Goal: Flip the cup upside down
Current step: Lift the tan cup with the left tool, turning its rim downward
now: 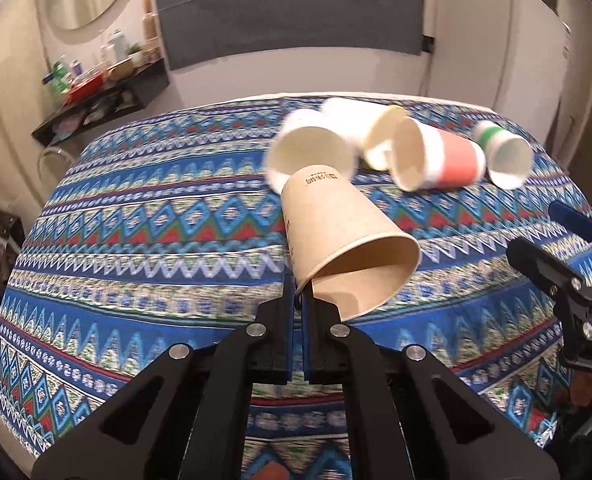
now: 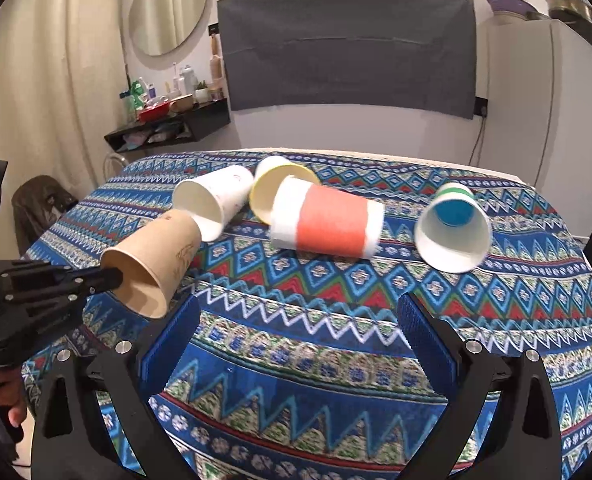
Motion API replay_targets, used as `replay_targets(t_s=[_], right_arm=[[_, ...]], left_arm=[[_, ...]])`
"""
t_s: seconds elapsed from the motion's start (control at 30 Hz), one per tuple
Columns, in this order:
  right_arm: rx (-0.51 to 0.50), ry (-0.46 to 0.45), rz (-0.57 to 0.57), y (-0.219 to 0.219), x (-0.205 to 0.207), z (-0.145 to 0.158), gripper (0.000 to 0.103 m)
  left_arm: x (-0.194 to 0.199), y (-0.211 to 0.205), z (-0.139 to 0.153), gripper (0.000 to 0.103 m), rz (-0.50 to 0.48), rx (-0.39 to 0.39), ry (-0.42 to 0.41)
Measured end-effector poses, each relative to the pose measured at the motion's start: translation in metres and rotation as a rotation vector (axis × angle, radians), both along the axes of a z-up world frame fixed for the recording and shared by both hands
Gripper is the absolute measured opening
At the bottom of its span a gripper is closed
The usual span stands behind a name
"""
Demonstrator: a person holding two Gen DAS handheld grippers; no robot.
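You've got the brown cup (image 1: 338, 236) by its rim, L gripper (image 1: 299, 300) pinched tight on the wall, one finger inside the mouth, one outside. Cup's up off the cloth (image 1: 136, 248), tilted, mouth toward you, base pointing away: so I'd call the flip abt halfway, not inverted or set down yet. Moving right: white cup (image 2: 212, 202), yellow cup (image 2: 272, 192), red-band cup (image 2: 326, 220), green cup (image 2: 454, 232) all lie on their sides, untouched. R gripper (image 2: 300, 344) hangs wide open over the cloth w/ nothing between its fingers
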State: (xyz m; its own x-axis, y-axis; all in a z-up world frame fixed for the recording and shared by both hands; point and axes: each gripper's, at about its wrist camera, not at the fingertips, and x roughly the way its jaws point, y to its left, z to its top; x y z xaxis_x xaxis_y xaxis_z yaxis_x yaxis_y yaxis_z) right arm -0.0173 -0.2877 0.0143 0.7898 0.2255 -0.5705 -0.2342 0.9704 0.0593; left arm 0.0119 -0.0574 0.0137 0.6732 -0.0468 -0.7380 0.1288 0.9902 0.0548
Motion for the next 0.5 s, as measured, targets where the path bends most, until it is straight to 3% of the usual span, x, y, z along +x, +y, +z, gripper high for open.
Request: replay_targets(t_s=[0.5], right_arm=[[0.074,0.015,-0.106,-0.076,-0.027,-0.011,0.095]], left_arm=[[-0.019,-0.08,-0.008,0.004,-0.114,0.042,-0.008]])
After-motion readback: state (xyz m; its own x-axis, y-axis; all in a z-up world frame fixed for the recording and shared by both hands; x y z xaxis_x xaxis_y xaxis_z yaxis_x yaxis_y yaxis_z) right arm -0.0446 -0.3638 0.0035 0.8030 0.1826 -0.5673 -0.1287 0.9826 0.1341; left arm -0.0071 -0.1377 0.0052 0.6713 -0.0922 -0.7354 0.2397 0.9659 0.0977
